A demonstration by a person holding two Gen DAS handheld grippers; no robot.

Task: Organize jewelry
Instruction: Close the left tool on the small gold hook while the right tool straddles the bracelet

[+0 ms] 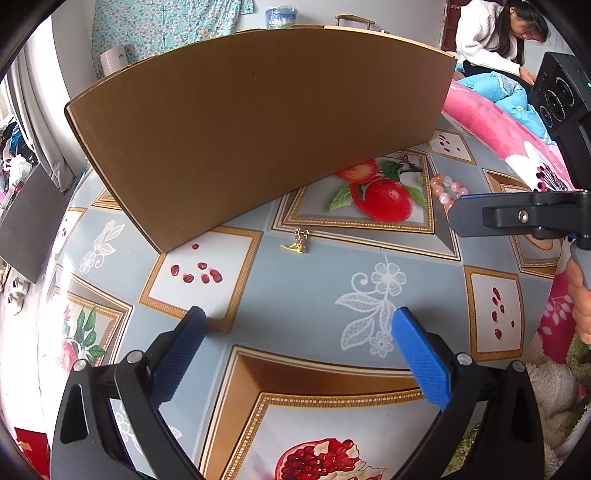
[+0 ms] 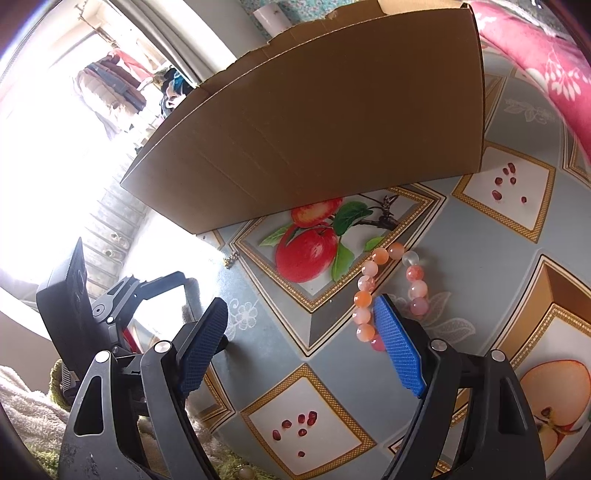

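jewelry not yet sorted
bead bracelet (image 2: 388, 291) and gold charm (image 1: 297, 242) lie loose near cardboard box (image 1: 258, 122); left gripper (image 1: 295, 325) and right gripper (image 2: 303, 317) both wide, holding nothing.

Bystanders on and around the patterned table

Ahead of both pairs of jaws a printed tablecloth (image 1: 295, 280) shows apples, pomegranate seeds and white lace flowers. Beyond the jaws and right of them lies a pink floral blanket (image 1: 491, 129), with a blue quilt (image 1: 498, 86) past it. Farther still, at upper right, a person in a white sweater (image 1: 484, 33) leans forward. Clothes (image 2: 110, 85) hang by the bright window, far up and left of the right-hand jaws.
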